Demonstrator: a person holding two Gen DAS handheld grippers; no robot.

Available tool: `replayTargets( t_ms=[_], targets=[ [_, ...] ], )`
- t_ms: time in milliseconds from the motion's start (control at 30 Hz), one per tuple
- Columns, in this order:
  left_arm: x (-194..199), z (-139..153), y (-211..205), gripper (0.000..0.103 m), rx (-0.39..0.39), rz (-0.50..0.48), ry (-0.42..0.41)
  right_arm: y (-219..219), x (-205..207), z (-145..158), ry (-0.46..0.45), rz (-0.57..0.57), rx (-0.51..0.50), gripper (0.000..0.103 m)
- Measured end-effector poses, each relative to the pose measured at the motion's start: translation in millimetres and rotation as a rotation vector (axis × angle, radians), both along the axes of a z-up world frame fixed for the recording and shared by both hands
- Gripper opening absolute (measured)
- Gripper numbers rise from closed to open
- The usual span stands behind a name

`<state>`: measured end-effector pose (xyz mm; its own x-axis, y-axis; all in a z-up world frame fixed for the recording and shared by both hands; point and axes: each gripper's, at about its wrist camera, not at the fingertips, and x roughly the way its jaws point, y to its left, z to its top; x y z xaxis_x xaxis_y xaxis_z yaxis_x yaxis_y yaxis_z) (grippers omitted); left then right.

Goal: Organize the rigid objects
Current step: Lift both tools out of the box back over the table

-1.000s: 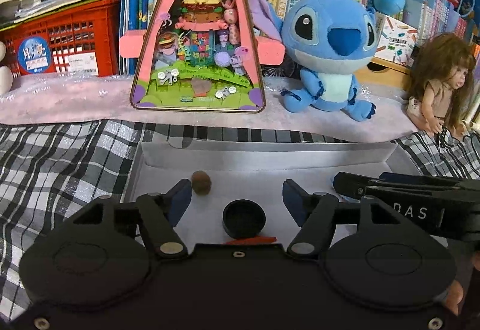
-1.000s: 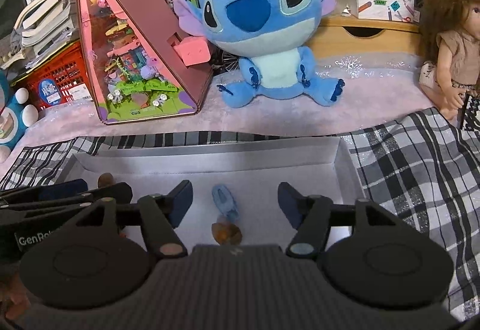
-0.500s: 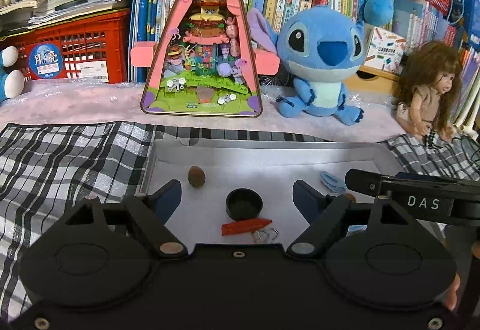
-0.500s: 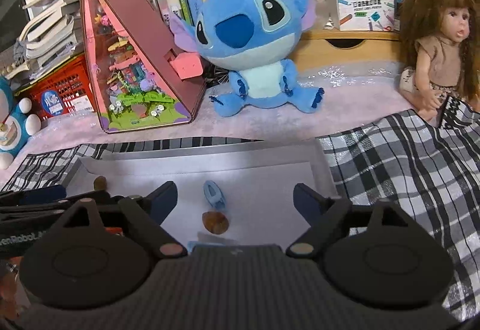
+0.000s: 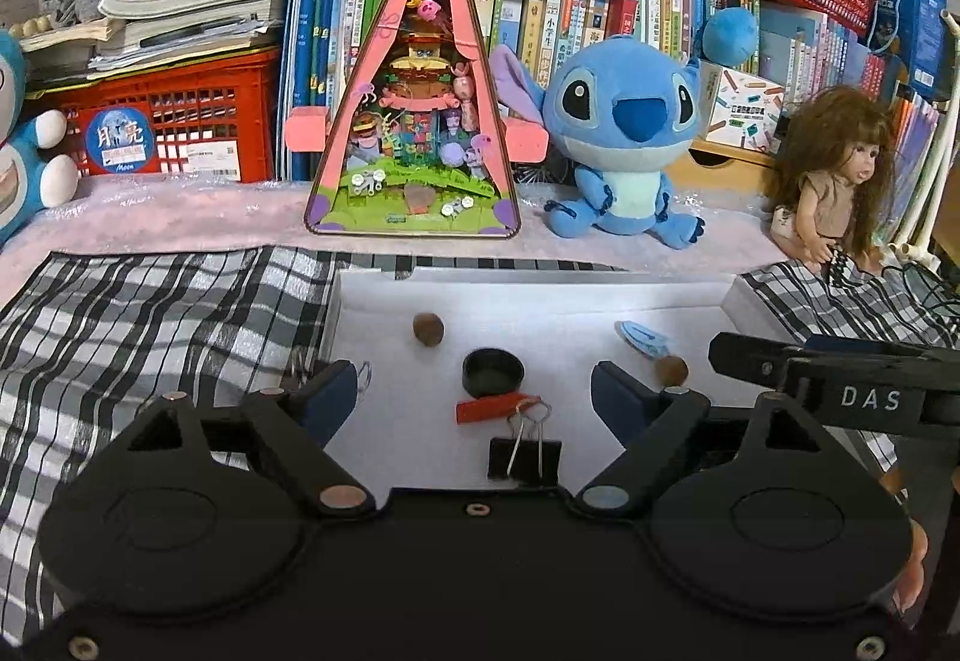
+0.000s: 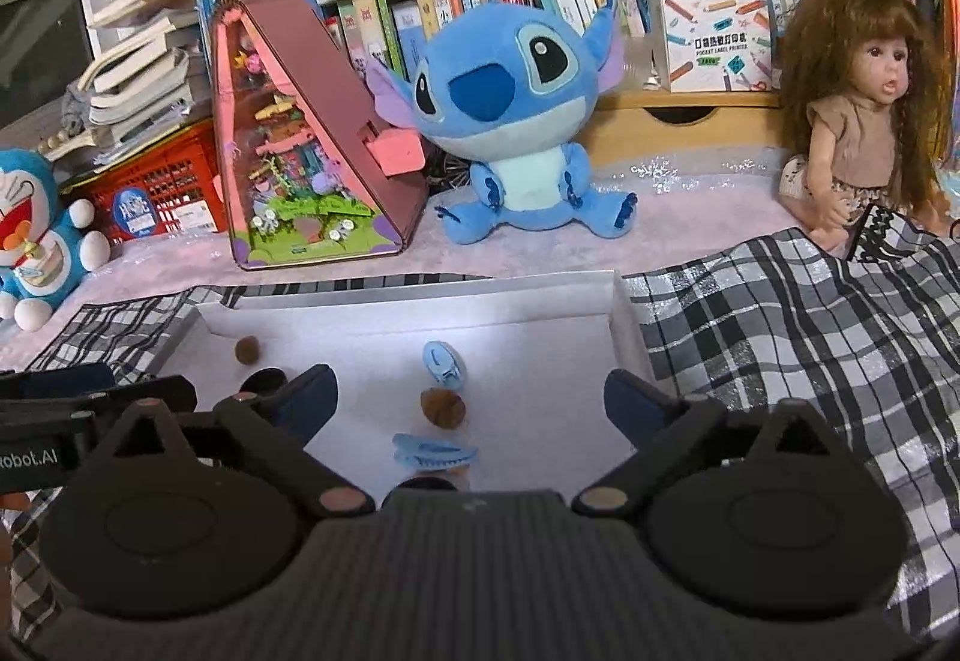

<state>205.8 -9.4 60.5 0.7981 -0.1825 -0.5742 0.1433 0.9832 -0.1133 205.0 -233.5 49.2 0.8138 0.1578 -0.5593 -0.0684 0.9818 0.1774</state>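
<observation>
A white tray [image 5: 528, 295] lies on the checked cloth and holds small rigid items. In the left wrist view these are a brown nut [image 5: 428, 328], a black cap [image 5: 492, 371], a red piece [image 5: 489, 409], a black binder clip [image 5: 524, 454], a small blue clip [image 5: 643, 337] and a second nut [image 5: 671, 370]. My left gripper [image 5: 474, 400] hovers over the cap and binder clip, its jaws opening and gripping nothing. My right gripper [image 6: 474, 400] hangs over the tray [image 6: 408, 301] above a nut [image 6: 443, 407], a blue clip [image 6: 444, 361] and a blue hair clip [image 6: 435, 455]. Its jaws are opening too, with nothing pressed.
Behind the tray on a pink cover stand a triangular pink diorama [image 5: 414, 120], a blue plush toy [image 5: 627, 132] and a doll [image 5: 840, 181]. Books and a red crate [image 5: 180, 114] fill the back. The checked cloth [image 6: 780, 337] spreads on both sides.
Both grippers have drawn back and a little up from the tray while their jaws widened. The binder clip and the blue hair clip have come into view below them.
</observation>
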Motion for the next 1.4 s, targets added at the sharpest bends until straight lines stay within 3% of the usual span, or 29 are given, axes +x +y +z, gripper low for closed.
replayTargets(
  t_ms=[600,1200,1400],
  targets=[
    [-64,-1,-2,0.085,0.014,-0.038,-0.045,7,-55,6,-0.083,0.008,-0.010,0.103],
    [-118,-36,11,0.086,0.031,0.015,-0.093,13,-115,-27,-0.123,-0.002,-0.053,0.103],
    [-137,-40,1,0.088,0.082,0.023,-0.137,23,-133,-34,-0.170,0.008,-0.137,0.103]
  ],
)
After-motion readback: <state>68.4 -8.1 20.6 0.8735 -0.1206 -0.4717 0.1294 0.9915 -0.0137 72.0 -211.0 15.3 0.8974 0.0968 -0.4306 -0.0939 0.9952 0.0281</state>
